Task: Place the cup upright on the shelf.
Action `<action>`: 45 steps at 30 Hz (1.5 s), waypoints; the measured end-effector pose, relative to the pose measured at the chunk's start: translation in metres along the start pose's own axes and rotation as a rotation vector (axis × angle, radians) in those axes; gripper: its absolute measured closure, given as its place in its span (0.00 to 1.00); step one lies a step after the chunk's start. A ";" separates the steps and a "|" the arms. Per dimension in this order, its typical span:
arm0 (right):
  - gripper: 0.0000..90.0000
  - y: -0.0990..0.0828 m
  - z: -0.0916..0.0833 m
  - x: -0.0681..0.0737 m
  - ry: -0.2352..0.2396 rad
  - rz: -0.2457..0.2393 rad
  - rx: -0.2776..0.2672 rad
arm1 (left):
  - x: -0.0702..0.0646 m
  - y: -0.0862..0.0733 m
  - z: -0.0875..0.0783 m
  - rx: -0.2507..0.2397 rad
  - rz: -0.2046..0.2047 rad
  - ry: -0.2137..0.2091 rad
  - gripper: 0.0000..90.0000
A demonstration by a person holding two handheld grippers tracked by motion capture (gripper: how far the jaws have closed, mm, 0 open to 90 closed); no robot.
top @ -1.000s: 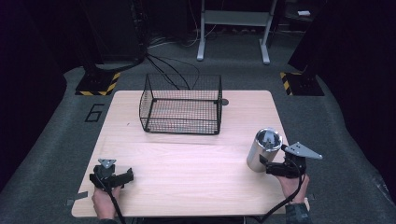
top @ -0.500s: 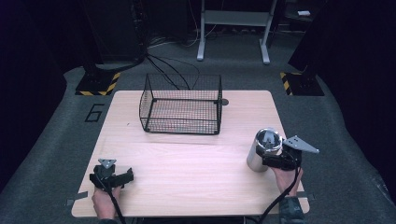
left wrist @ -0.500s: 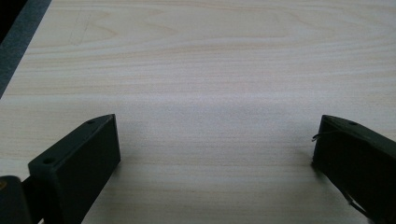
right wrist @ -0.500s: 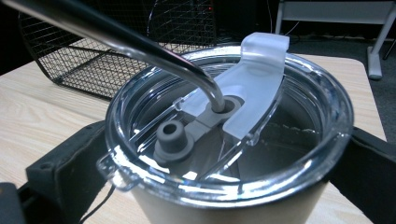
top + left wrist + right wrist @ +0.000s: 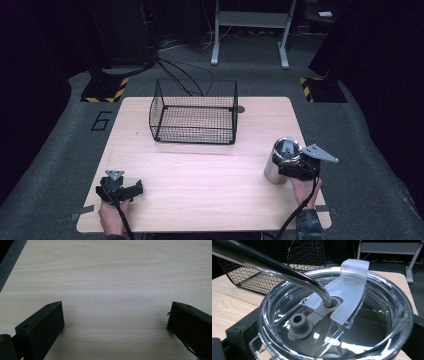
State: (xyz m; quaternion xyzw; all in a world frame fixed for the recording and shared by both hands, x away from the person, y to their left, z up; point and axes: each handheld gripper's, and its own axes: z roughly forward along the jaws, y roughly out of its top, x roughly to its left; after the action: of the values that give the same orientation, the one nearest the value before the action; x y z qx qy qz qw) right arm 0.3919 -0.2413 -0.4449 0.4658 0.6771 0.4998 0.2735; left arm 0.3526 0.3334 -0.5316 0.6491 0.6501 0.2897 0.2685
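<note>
A steel tumbler [image 5: 276,165] with a clear lid [image 5: 337,315] and a bent metal straw [image 5: 269,263] stands upright near the table's right edge. My right gripper [image 5: 295,167] sits against its upper part from the right, jaws wide apart with one on each side of the lid, so it stands open around the tumbler. My left gripper [image 5: 125,190] rests low at the front left of the table, held by a hand. In the left gripper view it [image 5: 116,320] is open, with only bare wood between its jaws.
A black wire basket [image 5: 195,111] stands at the back middle of the wooden table [image 5: 210,175], with nothing in it that I can see. Dark floor, cables and a stand's legs [image 5: 250,35] lie beyond the far edge.
My right gripper has moved forward and left, up to the tumbler, so its jaws now flank the lid. The left gripper has stayed still.
</note>
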 end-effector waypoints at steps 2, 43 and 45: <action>0.01 0.000 0.000 0.001 -0.011 -0.001 -0.010 | 0.000 0.000 0.000 0.000 0.000 0.000 0.01; 0.04 0.020 -0.005 0.013 0.004 -0.049 -0.048 | 0.000 0.000 0.000 -0.004 0.004 0.004 0.01; 0.04 0.022 -0.005 0.014 0.010 -0.048 -0.054 | 0.000 0.000 0.000 -0.004 0.004 0.004 0.01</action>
State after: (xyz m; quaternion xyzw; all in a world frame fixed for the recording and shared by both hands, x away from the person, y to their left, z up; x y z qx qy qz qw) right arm 0.3898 -0.2289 -0.4214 0.4392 0.6758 0.5135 0.2945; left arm 0.3526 0.3331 -0.5316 0.6493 0.6488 0.2927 0.2679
